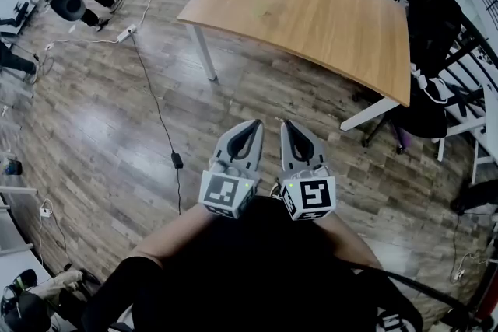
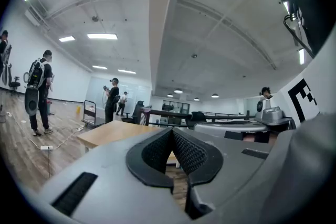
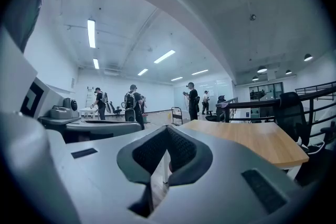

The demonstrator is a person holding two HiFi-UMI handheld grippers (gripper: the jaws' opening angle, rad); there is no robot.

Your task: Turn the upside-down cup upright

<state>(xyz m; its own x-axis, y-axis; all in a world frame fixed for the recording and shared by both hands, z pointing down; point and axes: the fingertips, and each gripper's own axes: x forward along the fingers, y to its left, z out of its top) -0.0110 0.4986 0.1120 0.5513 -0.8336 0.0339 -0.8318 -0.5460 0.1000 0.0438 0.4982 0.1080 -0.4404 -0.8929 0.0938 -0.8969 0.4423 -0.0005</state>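
The left claw [image 1: 254, 128] and the right claw [image 1: 286, 126] are held side by side and level above the floor [image 1: 93, 128]. Each has its jaws pressed together on nothing, as the left gripper view [image 2: 171, 132] and the right gripper view [image 3: 167, 129] both show. Their marker cubes [image 1: 228, 194] sit close to the person's body.

Ahead stands the worktop [image 1: 311, 12], a light wooden top with a curved near edge on white legs [image 1: 204, 52]. No view shows the cup.

The floor is brown wood-look planking that shines under the lights. A black cable [image 1: 156, 109] runs across it from a white power strip [image 1: 127, 33] to a small black adapter [image 1: 177, 160]. A black office chair [image 1: 432, 27] stands at the worktop's right end.

The room is a large open hall with white walls and strip ceiling lights [image 2: 102, 36]. Several people in dark clothes [image 3: 131, 102] stand well beyond the worktop, some with backpacks.
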